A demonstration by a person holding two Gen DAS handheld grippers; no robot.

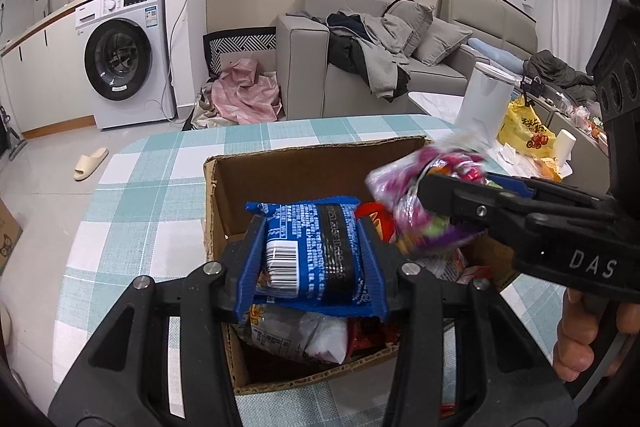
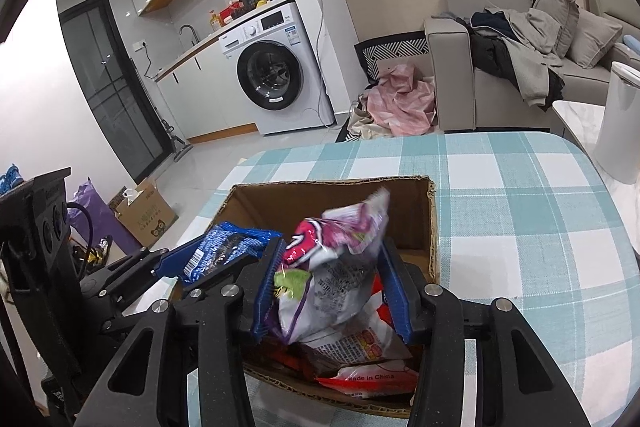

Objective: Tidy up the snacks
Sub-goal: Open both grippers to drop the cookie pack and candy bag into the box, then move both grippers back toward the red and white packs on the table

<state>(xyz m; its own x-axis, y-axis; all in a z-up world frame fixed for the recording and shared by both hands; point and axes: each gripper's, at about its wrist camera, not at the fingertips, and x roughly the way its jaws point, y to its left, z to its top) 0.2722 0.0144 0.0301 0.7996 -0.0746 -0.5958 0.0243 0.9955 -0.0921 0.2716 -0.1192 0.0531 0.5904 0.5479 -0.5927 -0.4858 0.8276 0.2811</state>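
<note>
lower snacks (image 2: 360, 347) (half-buried) in box (image 2: 412, 215)

Motion blur smears the pink packet (image 1: 424, 203) in the left wrist view; its print cannot be read there. The left gripper (image 1: 312, 251) covers both side edges of the blue packet (image 1: 310, 247), whose small text is too fine to read. Packets lying in the cardboard box (image 1: 312, 171) are largely hidden beneath the held ones; their number cannot be told. In the right wrist view, the right gripper (image 2: 332, 291) masks the box's near interior, and the box's near wall is cut by the bottom edge. The left gripper (image 2: 208, 259) is cropped at the left border.
</note>
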